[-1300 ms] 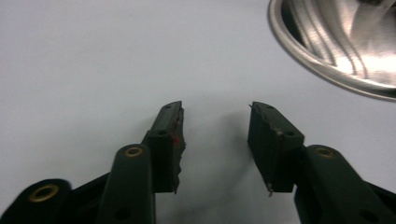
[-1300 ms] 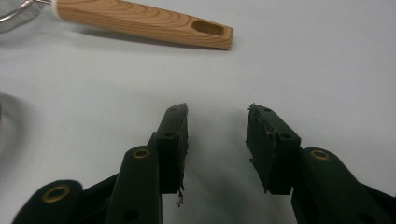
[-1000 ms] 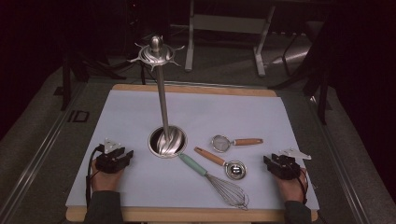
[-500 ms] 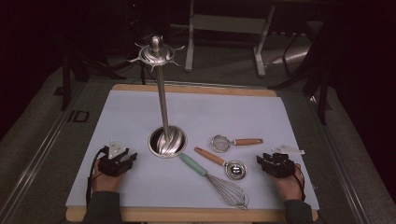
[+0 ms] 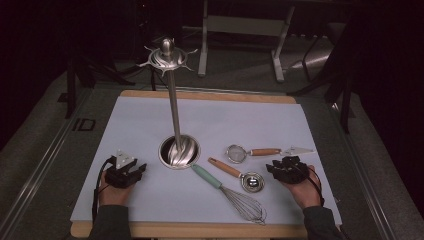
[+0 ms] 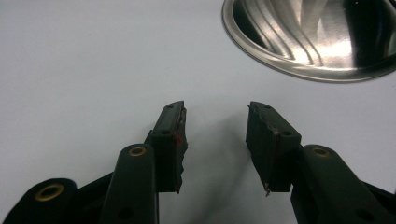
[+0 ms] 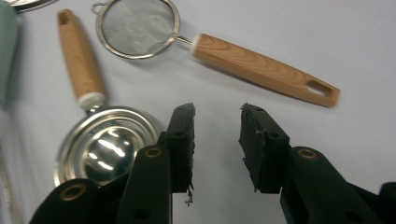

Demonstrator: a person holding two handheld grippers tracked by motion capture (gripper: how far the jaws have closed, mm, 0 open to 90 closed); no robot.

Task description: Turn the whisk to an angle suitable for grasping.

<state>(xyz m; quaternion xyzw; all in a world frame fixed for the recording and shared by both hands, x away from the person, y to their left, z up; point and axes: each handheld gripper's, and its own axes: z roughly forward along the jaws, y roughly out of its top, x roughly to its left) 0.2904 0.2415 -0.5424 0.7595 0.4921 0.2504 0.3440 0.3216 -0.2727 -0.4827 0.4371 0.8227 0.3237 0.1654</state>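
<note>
Landmark: the metal stand (image 5: 178, 150), a round ribbed steel base with a tall thin pole topped by a ring of curled hooks, standing upright about mid-mat on the pale sheet (image 5: 150, 125).

Right gripper (image 5: 286, 169): well to the right of the stand, near the front edge of the sheet. Its jaws have just been narrowing but are apart, with bare sheet between the pads and nothing gripped. In the right gripper view (image 7: 217, 116) the tips sit just right of the measuring cup and below the strainer handle, touching neither.

Measuring cup (image 7: 105, 149): shiny steel bowl with stepped rings inside, open side up, short light-wood handle with a white collar where it meets the bowl. It lies flat, right of the stand base, handle end pointing back toward that base.

Strainer (image 7: 137, 32): small round fine-mesh basket in a steel rim, longer wood handle with a slot at the end. It lies flat, right of the stand, farther back than the cup.

Whisk (image 5: 232, 192): pale green handle, wire head, lying with the handle end close to the stand base.

Left gripper (image 6: 215, 121): left of the stand base, jaws apart, empty.
</note>
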